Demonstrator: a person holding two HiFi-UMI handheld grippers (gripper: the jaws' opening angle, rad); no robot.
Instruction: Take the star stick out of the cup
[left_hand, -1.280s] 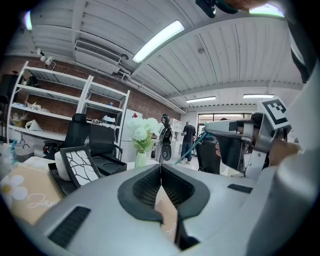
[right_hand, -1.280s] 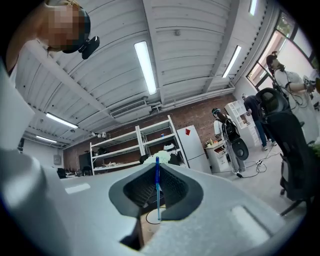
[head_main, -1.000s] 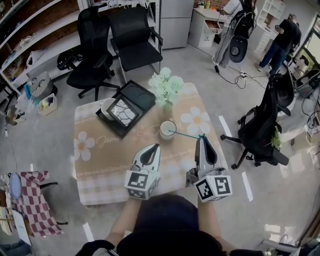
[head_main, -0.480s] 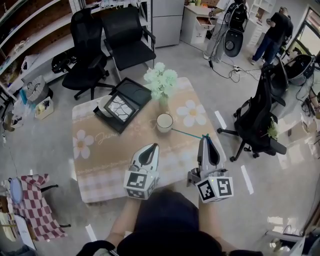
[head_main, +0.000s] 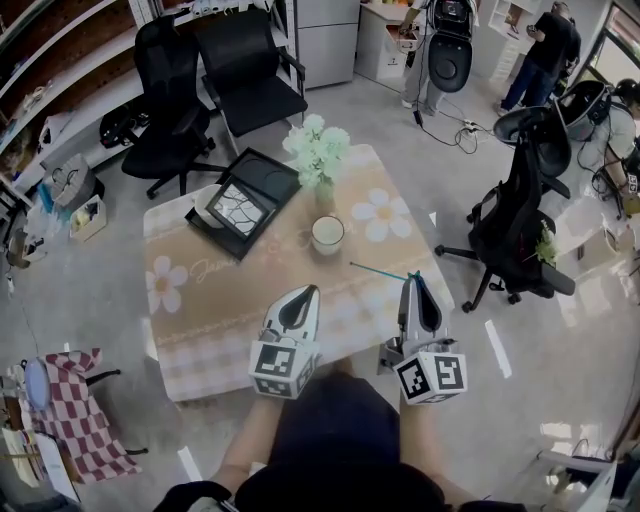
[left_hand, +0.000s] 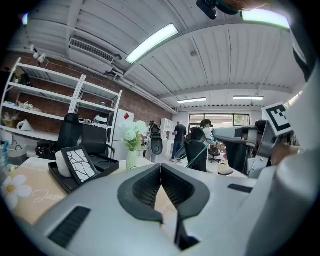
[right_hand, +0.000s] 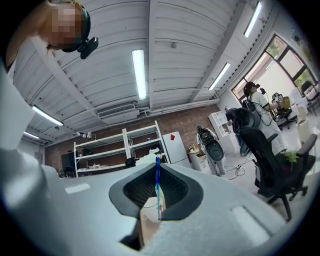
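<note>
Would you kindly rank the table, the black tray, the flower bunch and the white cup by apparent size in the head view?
1. table
2. black tray
3. flower bunch, though it stands nearer the camera
4. white cup

Tablecloth script, poss. "Jam…"; rest illegible.

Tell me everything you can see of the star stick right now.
The star stick is a thin, straight teal-blue rod, plastic by its look. The right gripper is shut on one end, its pads pinching it. The rest reaches out over the table, free end aimed toward the white cup but clear of its rim, touching nothing else. No star shape can be made out.
</note>
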